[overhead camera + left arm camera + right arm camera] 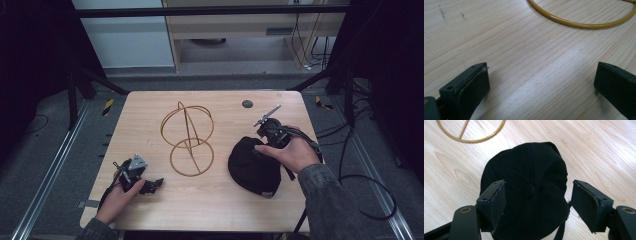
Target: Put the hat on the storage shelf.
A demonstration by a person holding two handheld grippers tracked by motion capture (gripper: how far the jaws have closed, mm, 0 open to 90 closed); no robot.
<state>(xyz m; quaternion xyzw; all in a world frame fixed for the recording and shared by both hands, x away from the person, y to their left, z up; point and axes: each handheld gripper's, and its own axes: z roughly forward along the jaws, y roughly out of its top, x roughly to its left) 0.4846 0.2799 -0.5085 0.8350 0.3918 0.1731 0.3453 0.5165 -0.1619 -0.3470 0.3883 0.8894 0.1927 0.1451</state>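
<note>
Pale wooden table point(150, 112), right gripper point(537, 198) angled down over black cap point(529, 170), jaws spread astride its crown, left gripper point(541, 82) resting low, jaws wide, near gold wire stand point(187, 140).

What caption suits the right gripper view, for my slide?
Right gripper poised over a black cap, jaws open astride its crown, on a wooden table.
</note>
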